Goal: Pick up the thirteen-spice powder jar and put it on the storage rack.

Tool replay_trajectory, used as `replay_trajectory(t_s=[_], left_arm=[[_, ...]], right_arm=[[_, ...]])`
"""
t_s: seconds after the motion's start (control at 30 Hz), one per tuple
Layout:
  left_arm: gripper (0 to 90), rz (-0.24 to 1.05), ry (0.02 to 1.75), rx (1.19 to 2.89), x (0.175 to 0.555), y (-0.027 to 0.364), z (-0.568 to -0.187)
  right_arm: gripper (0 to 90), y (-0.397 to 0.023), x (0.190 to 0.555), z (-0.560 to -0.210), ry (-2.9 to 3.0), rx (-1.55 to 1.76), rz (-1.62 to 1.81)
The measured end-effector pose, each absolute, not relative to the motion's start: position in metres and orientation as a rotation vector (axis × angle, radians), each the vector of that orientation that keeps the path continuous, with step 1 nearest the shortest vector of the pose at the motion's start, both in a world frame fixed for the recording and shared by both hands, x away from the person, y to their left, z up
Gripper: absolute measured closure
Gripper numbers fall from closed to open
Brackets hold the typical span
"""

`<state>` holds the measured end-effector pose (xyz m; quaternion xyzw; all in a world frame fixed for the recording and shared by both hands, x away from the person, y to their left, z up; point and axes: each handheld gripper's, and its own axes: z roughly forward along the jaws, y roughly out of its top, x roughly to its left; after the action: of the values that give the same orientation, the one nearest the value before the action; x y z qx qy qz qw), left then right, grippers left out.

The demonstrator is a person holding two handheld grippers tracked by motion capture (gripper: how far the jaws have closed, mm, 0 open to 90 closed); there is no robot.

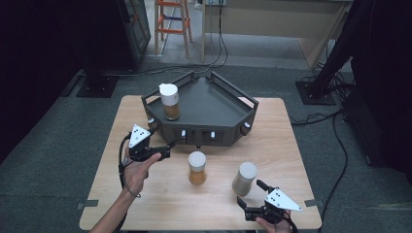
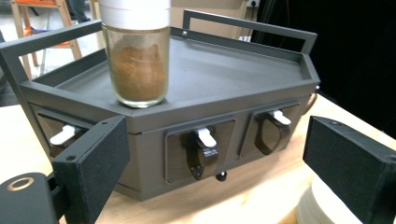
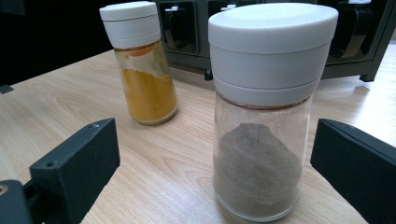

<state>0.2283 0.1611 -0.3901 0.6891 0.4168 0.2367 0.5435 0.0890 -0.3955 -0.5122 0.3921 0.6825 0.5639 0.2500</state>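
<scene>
Item: three spice jars and one dark rack tray [image 1: 228,104] on a wooden tabletop [image 1: 145,194]. We are holding the left tongs [image 1: 167,148] open and empty at about nine o'clock of the yellow-spice jar [image 1: 197,168], jaws facing the tray's front wall. The brown-spice jar [image 1: 169,101] is already standing upright on the tray deck, at its ten o'clock corner, close to the front edge. We are keeping the right tongs [image 1: 250,194] open too, jaws flanking the grey-powder jar [image 1: 244,178] without pressing it; in the right gripper view that jar [image 3: 264,112] is sitting between the jaws, with the yellow-spice jar [image 3: 142,65] well apart at eleven o'clock. Risks we are judging: the jars are tall and narrow-footed, so a jaw closing off-centre could be tipping the grey-powder jar towards the yellow one; a grip on the smooth glass below the white cap could be slipping during the lift; the tray's raised rail could be catching a jar bottom carried too low; the left tongs, swinging inward, could be knocking the yellow-spice jar.
</scene>
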Motion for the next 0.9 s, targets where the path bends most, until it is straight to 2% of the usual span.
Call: replay_trajectory(t_s=[0.9], left_arm=[[7.3,0.509,0.903,1.645,0.181,0.177,-0.422]], right_arm=[[1.2,-0.395,0.089,-0.512,1.855,1.061,1.539]])
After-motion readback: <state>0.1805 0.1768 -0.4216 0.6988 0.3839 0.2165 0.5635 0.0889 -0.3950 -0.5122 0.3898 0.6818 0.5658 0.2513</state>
